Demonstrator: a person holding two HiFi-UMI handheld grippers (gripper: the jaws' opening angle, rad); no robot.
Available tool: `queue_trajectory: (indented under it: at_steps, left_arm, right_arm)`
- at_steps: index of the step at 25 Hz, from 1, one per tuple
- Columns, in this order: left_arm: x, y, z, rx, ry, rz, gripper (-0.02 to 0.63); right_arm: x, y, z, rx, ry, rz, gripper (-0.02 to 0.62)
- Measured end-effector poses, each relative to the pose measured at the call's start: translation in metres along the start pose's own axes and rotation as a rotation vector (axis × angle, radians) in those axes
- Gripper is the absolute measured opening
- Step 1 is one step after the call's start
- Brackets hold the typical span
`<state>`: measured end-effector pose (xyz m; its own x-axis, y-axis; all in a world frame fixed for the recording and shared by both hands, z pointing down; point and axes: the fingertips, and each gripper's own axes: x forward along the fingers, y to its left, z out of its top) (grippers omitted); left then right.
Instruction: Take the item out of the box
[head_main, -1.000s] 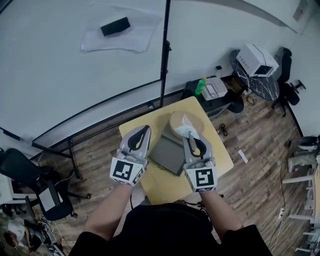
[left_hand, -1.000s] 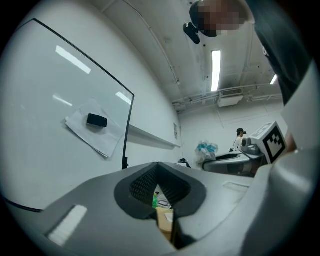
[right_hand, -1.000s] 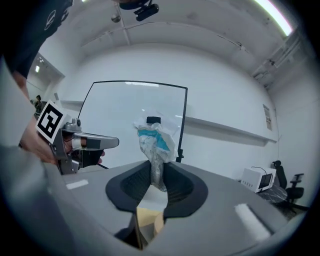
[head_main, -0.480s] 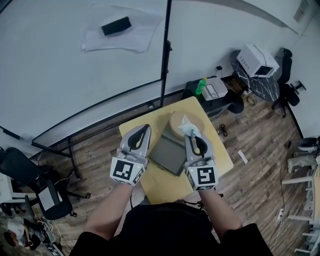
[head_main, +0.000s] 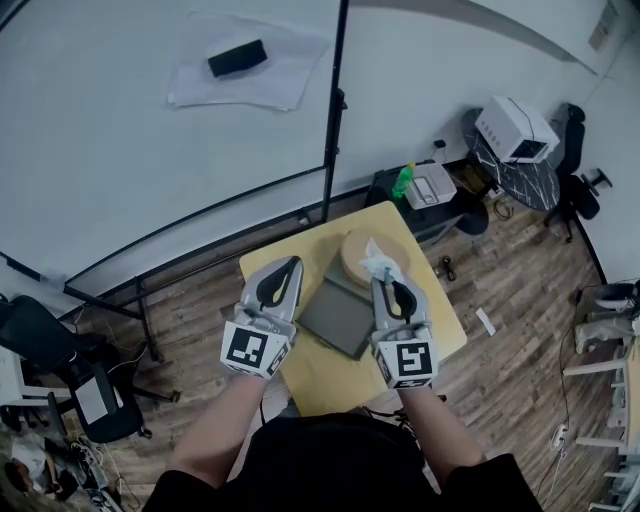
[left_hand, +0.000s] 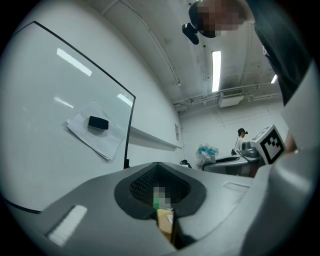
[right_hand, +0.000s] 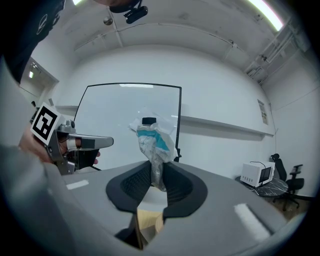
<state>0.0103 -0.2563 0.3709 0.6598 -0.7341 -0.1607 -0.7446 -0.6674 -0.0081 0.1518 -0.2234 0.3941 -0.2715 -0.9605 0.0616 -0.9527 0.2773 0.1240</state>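
Observation:
A crumpled white and teal plastic packet (right_hand: 151, 141) sticks up from my right gripper (right_hand: 155, 176), which is shut on its lower end. In the head view the packet (head_main: 377, 261) hangs over the round tan box (head_main: 359, 247) at the far side of the yellow table (head_main: 442, 322). A flat grey box (head_main: 338, 315) lies between the two grippers. My left gripper (head_main: 289, 266) hovers over the table's left part, shut with nothing in it. From the left gripper view (left_hand: 162, 194) the packet (left_hand: 206, 150) shows to the right, beside the right gripper's marker cube (left_hand: 271, 144).
A whiteboard (head_main: 130, 150) with a paper sheet and a black eraser (head_main: 237, 57) stands behind the table. A dark cart with a green bottle (head_main: 402, 181) sits past the table's far right corner. Office chairs and a white appliance (head_main: 515, 128) stand around on the wood floor.
Hardly anything differs: the right gripper keeps the packet over the round box, the left gripper stays put, and the head view has shifted slightly.

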Motion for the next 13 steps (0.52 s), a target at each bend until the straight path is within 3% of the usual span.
queue_trajectory:
  at_steps: [3, 13]
  left_arm:
    - [0.0001, -0.0009, -0.0003, -0.002, 0.004, 0.002, 0.0]
    - [0.0013, 0.0006, 0.0009, 0.0, 0.0, 0.001, 0.0]
  right_arm:
    - [-0.0015, -0.0038, -0.0009, 0.011, 0.025, -0.009, 0.072]
    - [0.0022, -0.0062, 0.0055, 0.0, -0.028, -0.018, 0.072]
